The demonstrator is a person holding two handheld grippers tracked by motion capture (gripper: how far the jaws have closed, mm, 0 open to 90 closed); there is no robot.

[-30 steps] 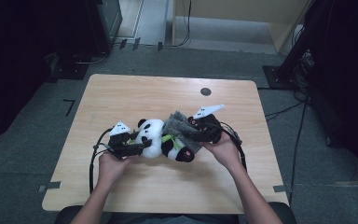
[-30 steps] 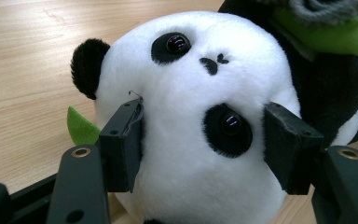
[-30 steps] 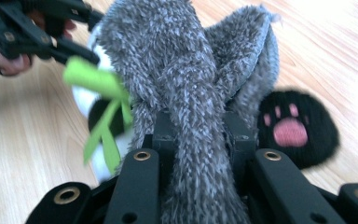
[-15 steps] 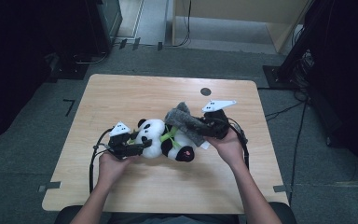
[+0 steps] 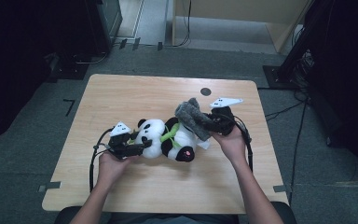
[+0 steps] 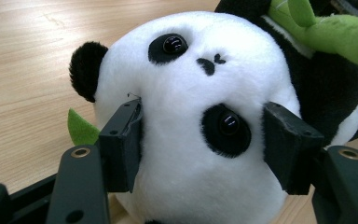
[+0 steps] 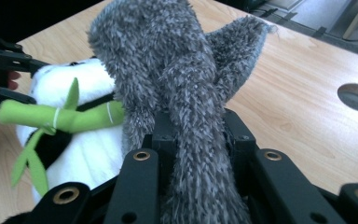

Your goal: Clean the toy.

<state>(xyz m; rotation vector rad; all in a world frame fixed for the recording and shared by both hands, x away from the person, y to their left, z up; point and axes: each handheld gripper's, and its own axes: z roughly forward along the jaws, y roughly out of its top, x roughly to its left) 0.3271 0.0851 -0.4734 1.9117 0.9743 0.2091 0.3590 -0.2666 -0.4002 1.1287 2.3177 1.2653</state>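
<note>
A black-and-white panda plush lies on its back across the middle of the wooden table, hugging a green bamboo stalk. My left gripper is shut on the panda's head, its pads pressing into both cheeks. My right gripper is shut on a grey fuzzy cloth, which rises from the jaws and drapes against the panda's belly. In the right gripper view the grey fuzzy cloth covers most of the panda's body beside the bamboo stalk.
A round dark hole sits in the tabletop behind the right gripper. A small white tag lies by the panda's lower body. Dark equipment and cables stand on the floor around the table. Bare wood spreads to the left and front.
My right gripper has moved a little right and back with the grey cloth, drawing it up off the panda. The left gripper and the panda's head have stayed put.
</note>
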